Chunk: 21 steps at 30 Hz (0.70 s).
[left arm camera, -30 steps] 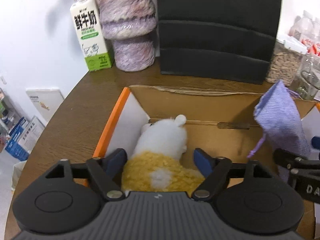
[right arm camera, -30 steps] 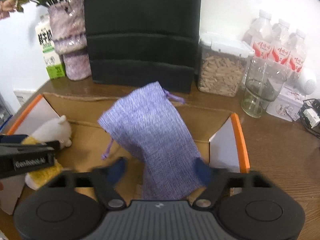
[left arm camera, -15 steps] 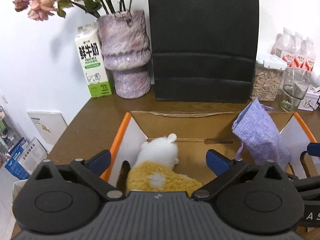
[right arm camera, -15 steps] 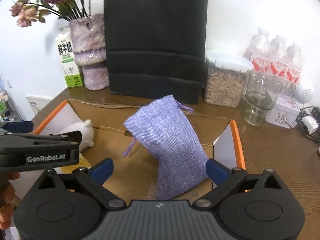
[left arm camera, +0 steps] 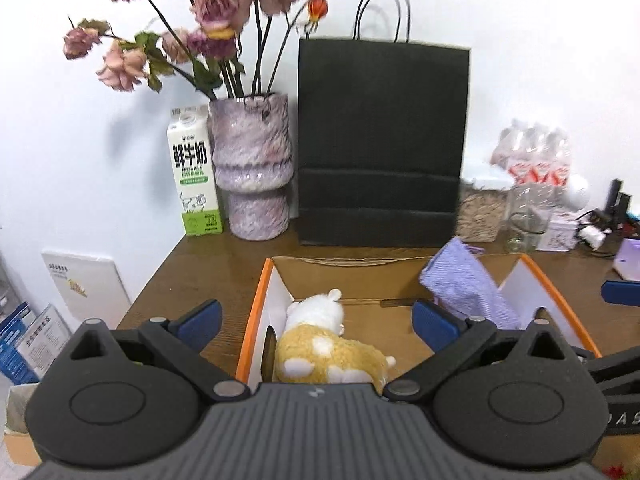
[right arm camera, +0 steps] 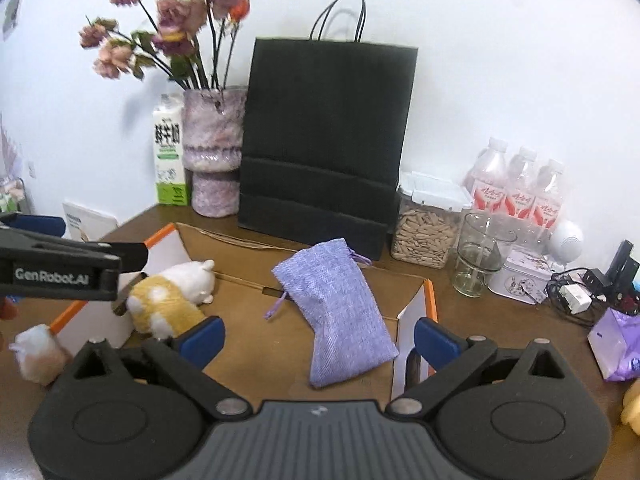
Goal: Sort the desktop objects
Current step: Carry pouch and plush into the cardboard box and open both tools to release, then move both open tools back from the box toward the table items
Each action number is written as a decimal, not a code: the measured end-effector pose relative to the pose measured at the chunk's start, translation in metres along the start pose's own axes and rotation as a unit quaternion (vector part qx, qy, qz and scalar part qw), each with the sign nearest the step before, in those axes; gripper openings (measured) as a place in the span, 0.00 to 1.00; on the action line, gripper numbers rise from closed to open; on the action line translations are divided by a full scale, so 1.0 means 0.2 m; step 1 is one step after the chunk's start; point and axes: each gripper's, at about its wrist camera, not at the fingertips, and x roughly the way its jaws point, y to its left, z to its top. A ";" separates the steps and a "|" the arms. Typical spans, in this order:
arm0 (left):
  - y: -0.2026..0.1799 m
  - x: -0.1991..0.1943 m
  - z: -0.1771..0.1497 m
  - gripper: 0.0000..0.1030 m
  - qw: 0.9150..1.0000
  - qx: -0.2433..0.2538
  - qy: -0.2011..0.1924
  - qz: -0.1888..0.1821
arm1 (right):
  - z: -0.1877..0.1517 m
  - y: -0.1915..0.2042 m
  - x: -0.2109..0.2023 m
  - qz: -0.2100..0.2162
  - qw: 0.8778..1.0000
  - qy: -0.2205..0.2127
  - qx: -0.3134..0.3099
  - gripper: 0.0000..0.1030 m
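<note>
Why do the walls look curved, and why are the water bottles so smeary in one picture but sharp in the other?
Both views come from fisheye lenses, which bend straight edges near the rim. In the left wrist view the bottles and seed jar are streaked with blur; the black bag stays fairly crisp. In the right wrist view the bottles read clearly, though the flowers are soft. Lighting is even, shadows faint.

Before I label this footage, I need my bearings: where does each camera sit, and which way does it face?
Left wrist: on the left gripper, looking down its open fingers at the plush toy in the cardboard box.
Right wrist: on the right gripper, open, facing the purple pouch; the left gripper crosses its left edge.
Shared: box, toy, pouch, black paper bag.
</note>
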 end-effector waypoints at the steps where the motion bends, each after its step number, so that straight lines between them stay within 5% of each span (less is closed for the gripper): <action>1: 0.01 -0.03 -0.01 1.00 1.000 0.000 -0.006 -0.005 | -0.01 0.00 -0.03 0.002 1.000 -0.005 0.002 0.98; 10: 0.09 -0.22 -0.23 1.00 0.999 0.008 -0.047 0.001 | -0.24 -0.04 -0.34 0.010 0.998 -0.067 0.009 1.00; 21: 0.22 -0.39 -0.53 1.00 0.997 -0.001 -0.080 0.012 | -0.60 -0.09 -0.57 0.017 0.995 -0.090 0.032 1.00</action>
